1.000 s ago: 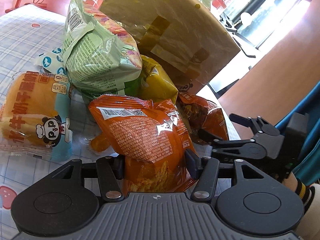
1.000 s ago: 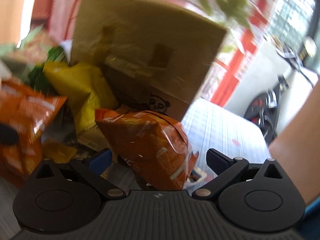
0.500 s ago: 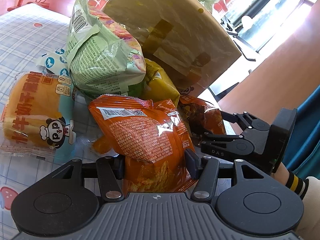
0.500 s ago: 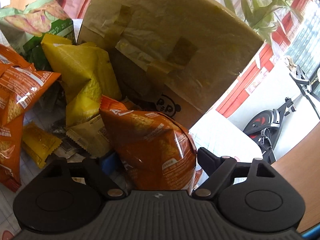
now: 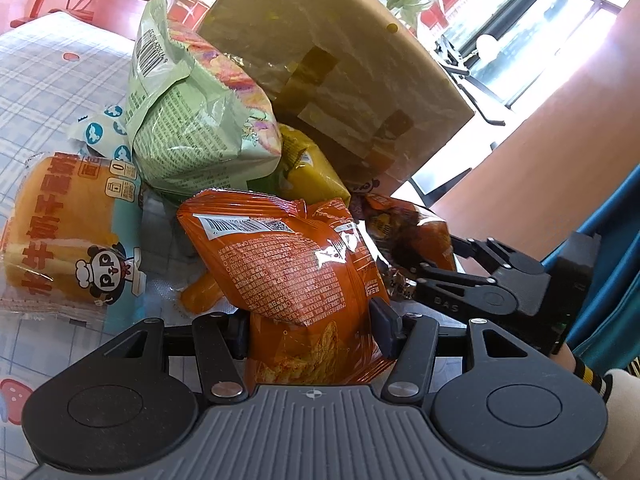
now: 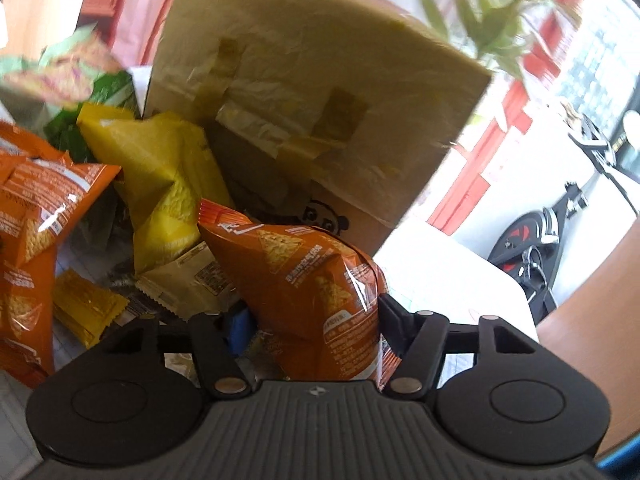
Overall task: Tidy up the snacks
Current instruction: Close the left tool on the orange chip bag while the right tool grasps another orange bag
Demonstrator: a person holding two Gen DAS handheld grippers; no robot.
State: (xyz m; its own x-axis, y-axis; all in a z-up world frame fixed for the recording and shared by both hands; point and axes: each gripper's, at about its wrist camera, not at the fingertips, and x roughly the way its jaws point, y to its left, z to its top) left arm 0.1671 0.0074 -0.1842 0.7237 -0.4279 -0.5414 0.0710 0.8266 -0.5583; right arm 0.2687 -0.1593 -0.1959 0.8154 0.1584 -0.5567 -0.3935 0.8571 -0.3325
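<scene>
Left wrist view: the left claw (image 5: 310, 318) pinches a crinkly orange foil snack bag (image 5: 288, 264) above the checked table (image 5: 44, 80); keep that squeeze gentle.

Right wrist view: the right claw (image 6: 310, 320), jaws just closing, presses a darker orange chip bag (image 6: 312, 280) beside the tan cardboard box (image 6: 320, 92); lift it straight up.

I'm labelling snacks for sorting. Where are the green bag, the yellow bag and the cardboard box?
green bag (image 5: 192, 136), left wrist view, on its printed back panel.
yellow bag (image 6: 168, 184), right wrist view, on its crumpled front.
cardboard box (image 6: 320, 92), right wrist view, on its taped side.
</scene>
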